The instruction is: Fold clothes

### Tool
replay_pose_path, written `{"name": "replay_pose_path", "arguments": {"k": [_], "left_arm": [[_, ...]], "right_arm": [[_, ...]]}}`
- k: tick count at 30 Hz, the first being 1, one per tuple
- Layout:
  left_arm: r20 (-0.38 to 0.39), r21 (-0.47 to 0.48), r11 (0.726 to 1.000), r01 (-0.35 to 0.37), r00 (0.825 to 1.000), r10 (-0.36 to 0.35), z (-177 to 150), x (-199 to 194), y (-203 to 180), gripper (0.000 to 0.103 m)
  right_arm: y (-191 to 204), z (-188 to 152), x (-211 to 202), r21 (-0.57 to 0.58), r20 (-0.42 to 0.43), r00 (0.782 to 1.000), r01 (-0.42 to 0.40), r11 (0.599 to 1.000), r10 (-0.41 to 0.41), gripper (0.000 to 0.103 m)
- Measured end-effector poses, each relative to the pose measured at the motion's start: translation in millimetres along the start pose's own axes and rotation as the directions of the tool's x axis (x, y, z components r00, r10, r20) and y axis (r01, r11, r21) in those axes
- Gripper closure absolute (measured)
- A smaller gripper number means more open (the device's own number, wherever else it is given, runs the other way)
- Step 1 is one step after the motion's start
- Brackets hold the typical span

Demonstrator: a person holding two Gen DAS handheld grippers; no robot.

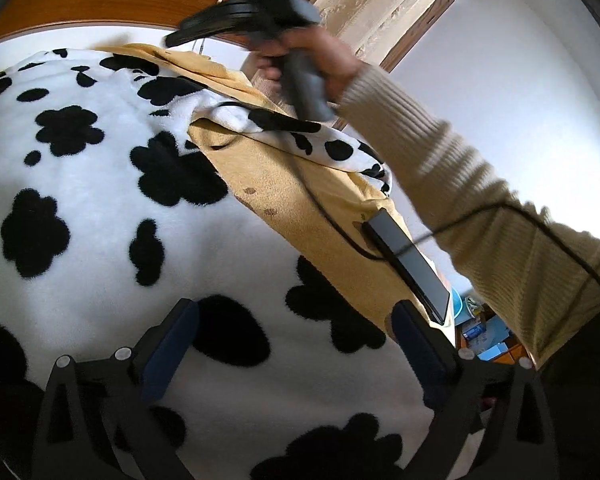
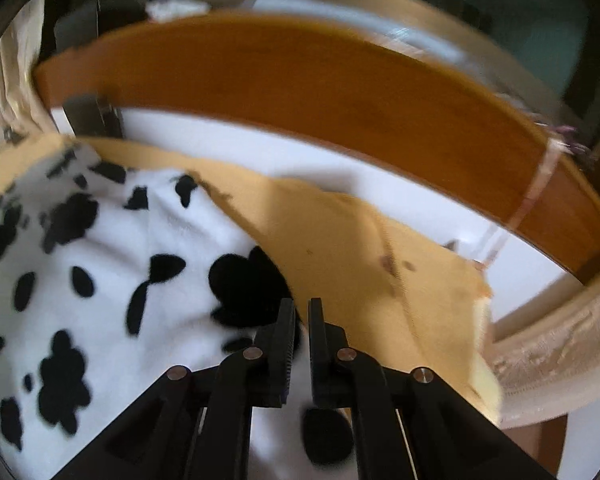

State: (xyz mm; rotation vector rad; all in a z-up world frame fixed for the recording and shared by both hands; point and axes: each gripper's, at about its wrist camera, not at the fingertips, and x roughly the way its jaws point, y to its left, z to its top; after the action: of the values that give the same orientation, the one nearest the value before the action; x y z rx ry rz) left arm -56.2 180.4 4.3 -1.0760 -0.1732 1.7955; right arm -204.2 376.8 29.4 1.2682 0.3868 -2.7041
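Note:
A white fleece garment with black cow-print blotches (image 1: 100,200) lies spread over a yellow blanket (image 1: 300,200) on a bed. Low over its near part, my left gripper (image 1: 296,308) stands wide open with nothing between its blue pads. One flap of the fleece (image 1: 300,136) lies folded back over the blanket. In the right wrist view the fleece (image 2: 100,280) has an edge running up into my right gripper (image 2: 302,304), whose jaws are shut on that edge. From the left wrist view, the right gripper (image 1: 172,40) is blurred at the far end of the garment, held by a hand.
A dark flat phone (image 1: 412,264) with a black cable (image 1: 324,208) lies on the blanket near the bed's right edge. An orange wooden headboard (image 2: 300,80) curves behind the bed. A beige ribbed sleeve (image 1: 460,184) crosses the right side. Pale curtains (image 2: 560,344) hang beside the bed.

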Motion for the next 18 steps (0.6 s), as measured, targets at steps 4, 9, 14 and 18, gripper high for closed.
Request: {"name": "replay_pose_path", "arguments": {"k": [4, 9, 14, 18], "left_arm": [[-0.001, 0.003, 1.000, 0.002, 1.000, -0.002, -3, -1, 0, 0.004], [-0.005, 0.007, 1.000, 0.018, 1.000, -0.018, -4, -4, 2, 0.002], [-0.004, 0.002, 0.999, 0.034, 0.999, -0.034, -5, -7, 5, 0.001], [-0.003, 0.001, 0.999, 0.040, 0.999, -0.040, -4, -8, 7, 0.001]], "right_arm": [[7, -30, -47, 0.029, 0.018, 0.998, -0.056, 0.998, 0.055, 0.097], [59, -68, -61, -0.062, -0.056, 0.981, -0.190, 0.980, 0.187, 0.097], [59, -99, -38, -0.006, -0.107, 0.980, -0.168, 0.986, 0.167, 0.093], [39, -103, -41, 0.119, -0.112, 0.977, -0.170, 0.978, 0.183, 0.092]]}}
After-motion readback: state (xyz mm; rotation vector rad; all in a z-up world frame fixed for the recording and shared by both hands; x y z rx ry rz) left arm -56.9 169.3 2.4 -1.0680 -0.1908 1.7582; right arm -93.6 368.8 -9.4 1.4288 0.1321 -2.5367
